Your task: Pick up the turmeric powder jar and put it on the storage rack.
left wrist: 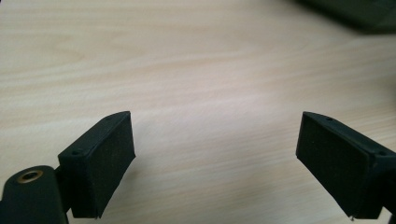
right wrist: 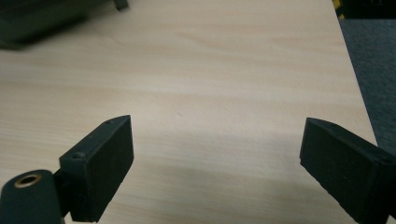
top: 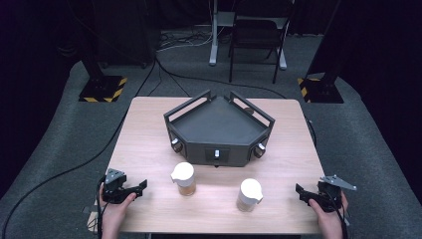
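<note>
- Left tongs [top: 141,186] at near-left edge of tabletop [top: 144,134], jaws apart, nothing betw. them; bare wood ahead.
- Left jar [top: 183,179] stands just to their right, blocks a straight sweep inward.
- Right tongs [top: 300,191] at near-right edge, jaws apart & empty; right jar [top: 249,194] near, on their inner side.
- Gap betw. jars open.
- Dark tray [top: 219,130] w/ rails fills centre-back; side strips free.
</note>
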`<action>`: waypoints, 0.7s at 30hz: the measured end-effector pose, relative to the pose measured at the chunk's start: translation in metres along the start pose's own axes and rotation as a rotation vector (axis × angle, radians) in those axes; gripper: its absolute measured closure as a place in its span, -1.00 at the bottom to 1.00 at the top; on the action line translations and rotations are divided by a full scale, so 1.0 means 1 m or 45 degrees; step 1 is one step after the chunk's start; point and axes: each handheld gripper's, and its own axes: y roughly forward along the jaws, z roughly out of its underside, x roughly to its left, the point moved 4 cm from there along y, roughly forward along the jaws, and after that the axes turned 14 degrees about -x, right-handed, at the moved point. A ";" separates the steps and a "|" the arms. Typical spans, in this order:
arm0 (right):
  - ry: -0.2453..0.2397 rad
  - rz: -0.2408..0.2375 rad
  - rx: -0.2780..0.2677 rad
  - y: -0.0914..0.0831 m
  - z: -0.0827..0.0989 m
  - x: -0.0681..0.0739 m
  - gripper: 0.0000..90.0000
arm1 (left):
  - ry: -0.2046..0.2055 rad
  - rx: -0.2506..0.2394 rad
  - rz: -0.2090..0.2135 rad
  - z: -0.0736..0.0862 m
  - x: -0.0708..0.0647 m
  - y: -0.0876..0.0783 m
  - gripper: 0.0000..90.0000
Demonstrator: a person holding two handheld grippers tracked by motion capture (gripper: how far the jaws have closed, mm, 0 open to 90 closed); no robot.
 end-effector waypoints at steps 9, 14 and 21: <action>-0.093 0.043 0.056 0.011 0.005 0.007 -0.85 | 0.081 0.052 -0.049 0.000 -0.012 0.008 -0.85; -0.093 0.043 0.073 0.015 0.003 0.010 -0.96 | 0.111 0.060 -0.053 0.000 -0.017 0.009 -0.90; -0.093 0.047 0.080 0.018 0.002 0.011 -1.00 | 0.116 0.062 -0.046 0.000 -0.016 0.010 -0.92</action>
